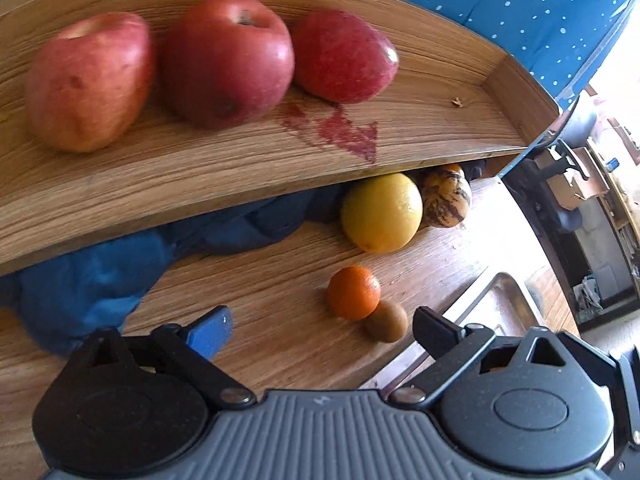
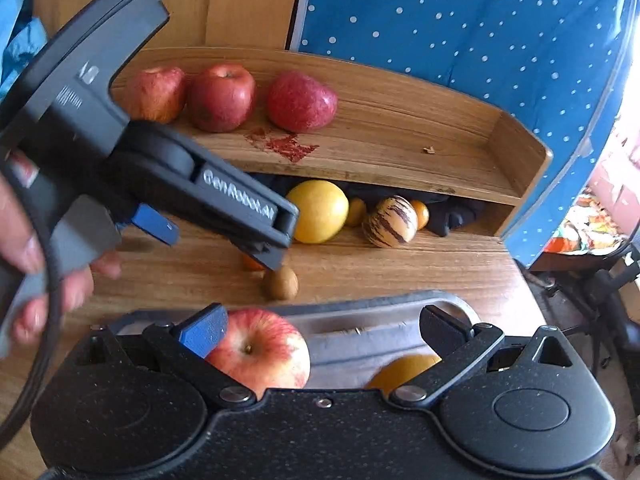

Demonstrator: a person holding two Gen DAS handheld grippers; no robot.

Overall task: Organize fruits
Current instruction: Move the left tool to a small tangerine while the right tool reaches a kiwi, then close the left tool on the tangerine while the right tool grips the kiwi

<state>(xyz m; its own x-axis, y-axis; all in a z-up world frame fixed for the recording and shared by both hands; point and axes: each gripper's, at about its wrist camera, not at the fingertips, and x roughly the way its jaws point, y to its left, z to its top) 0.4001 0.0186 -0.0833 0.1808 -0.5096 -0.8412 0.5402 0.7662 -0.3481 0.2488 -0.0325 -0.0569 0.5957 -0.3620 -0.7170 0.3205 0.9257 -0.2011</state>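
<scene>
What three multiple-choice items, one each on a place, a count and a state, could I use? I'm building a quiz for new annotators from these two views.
1. Where does the kiwi lie?
A. on the upper shelf
B. on the table beside the small orange
C. in the metal tray

2. How many red apples sit on the upper shelf?
A. two
B. three
C. five

3. How do the right gripper fingers stand?
A. spread apart over the metal tray
B. clamped on a kiwi
C. closed on nothing

Key: 1 B, it touches the orange on the wood. 2 B, three in a row in both views. 3 A, wide gap between the fingers, nothing clamped.
</scene>
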